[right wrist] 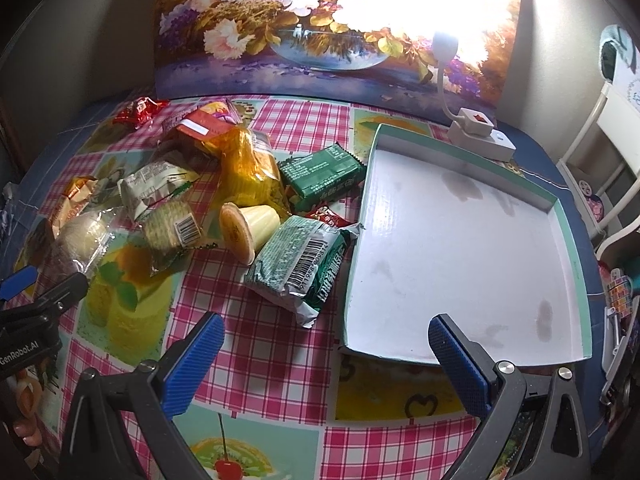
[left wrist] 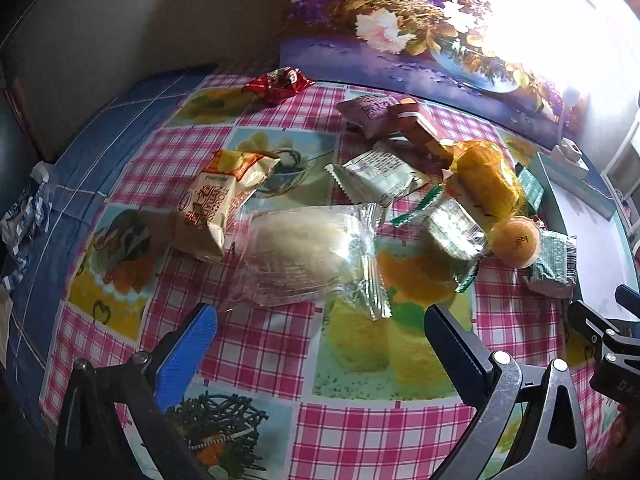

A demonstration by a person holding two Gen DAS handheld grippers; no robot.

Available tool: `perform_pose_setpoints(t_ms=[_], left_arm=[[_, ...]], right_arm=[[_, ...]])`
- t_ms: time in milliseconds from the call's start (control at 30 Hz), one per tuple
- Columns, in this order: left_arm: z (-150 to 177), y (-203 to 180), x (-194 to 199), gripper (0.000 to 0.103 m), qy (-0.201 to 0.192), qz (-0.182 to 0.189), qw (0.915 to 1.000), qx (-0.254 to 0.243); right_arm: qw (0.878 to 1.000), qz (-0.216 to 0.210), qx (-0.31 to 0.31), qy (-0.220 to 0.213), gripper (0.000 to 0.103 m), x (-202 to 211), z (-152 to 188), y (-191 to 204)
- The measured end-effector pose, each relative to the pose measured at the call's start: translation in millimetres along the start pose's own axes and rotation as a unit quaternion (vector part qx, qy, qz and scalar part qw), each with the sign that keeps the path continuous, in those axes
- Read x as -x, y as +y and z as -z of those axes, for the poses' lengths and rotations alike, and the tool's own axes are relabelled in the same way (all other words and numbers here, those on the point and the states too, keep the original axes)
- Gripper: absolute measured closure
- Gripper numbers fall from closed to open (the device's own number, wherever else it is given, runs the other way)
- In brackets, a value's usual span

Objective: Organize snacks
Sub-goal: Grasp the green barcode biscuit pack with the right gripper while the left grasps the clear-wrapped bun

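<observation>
A pile of wrapped snacks lies on the checked tablecloth. My left gripper (left wrist: 320,320) is open and empty, just short of a clear-wrapped white cake (left wrist: 298,256). A beige packet (left wrist: 218,204), a yellow cake (left wrist: 486,178) and a jelly cup (left wrist: 515,242) lie beyond. My right gripper (right wrist: 326,334) is open and empty, near a green packet (right wrist: 304,264) and the front left corner of a white tray (right wrist: 460,248). A second green packet (right wrist: 322,178) and the jelly cup (right wrist: 250,226) lie behind it. The left gripper (right wrist: 36,280) shows at the left edge.
A flower painting (right wrist: 320,28) stands along the table's back. A white power strip with a lamp (right wrist: 480,132) sits behind the tray. A red packet (left wrist: 280,80) lies apart at the back left. A white chair (right wrist: 612,152) stands to the right.
</observation>
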State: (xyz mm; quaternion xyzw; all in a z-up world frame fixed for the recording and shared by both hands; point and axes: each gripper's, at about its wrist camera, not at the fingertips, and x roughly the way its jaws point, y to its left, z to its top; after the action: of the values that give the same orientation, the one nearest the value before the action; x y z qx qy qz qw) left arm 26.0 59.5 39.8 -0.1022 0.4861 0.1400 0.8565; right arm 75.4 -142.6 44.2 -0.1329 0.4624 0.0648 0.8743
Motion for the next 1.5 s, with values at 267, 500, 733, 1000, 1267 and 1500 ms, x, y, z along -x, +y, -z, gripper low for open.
perform_pose_setpoints(t_ms=[267, 500, 733, 1000, 1267, 1500], left_arm=[[0.4, 11.6, -16.6, 0.000, 0.017, -0.009, 0.9997, 0.013], [-4.3, 14.4, -28.1, 0.000, 0.021, -0.003, 0.9997, 0.013], [-13.5, 14.0, -34.3, 0.000, 0.020, 0.007, 0.9996, 0.018], [-18.3, 5.8, -36.8, 0.002, 0.011, 0.002, 0.9999, 0.008], [-20.6, 10.5, -38.7, 0.022, 0.000, 0.020, 0.9995, 0.023], [-13.4, 33.0, -37.7, 0.077, 0.002, 0.032, 0.9975, 0.064]], right_arm=[[1.000, -0.011, 0.026, -0.005, 0.001, -13.1, -14.0, 16.0], [0.999, -0.013, 0.037, -0.009, 0.015, -28.2, -23.2, 21.3], [0.999, 0.005, 0.043, -0.012, 0.037, -37.0, -25.6, 19.7], [0.998, -0.001, 0.050, -0.031, 0.055, -32.5, -26.0, 17.6], [0.999, -0.025, 0.041, -0.025, 0.055, -32.9, -23.7, 17.6], [0.998, -0.058, 0.033, -0.015, 0.053, -30.1, -17.0, 20.9]])
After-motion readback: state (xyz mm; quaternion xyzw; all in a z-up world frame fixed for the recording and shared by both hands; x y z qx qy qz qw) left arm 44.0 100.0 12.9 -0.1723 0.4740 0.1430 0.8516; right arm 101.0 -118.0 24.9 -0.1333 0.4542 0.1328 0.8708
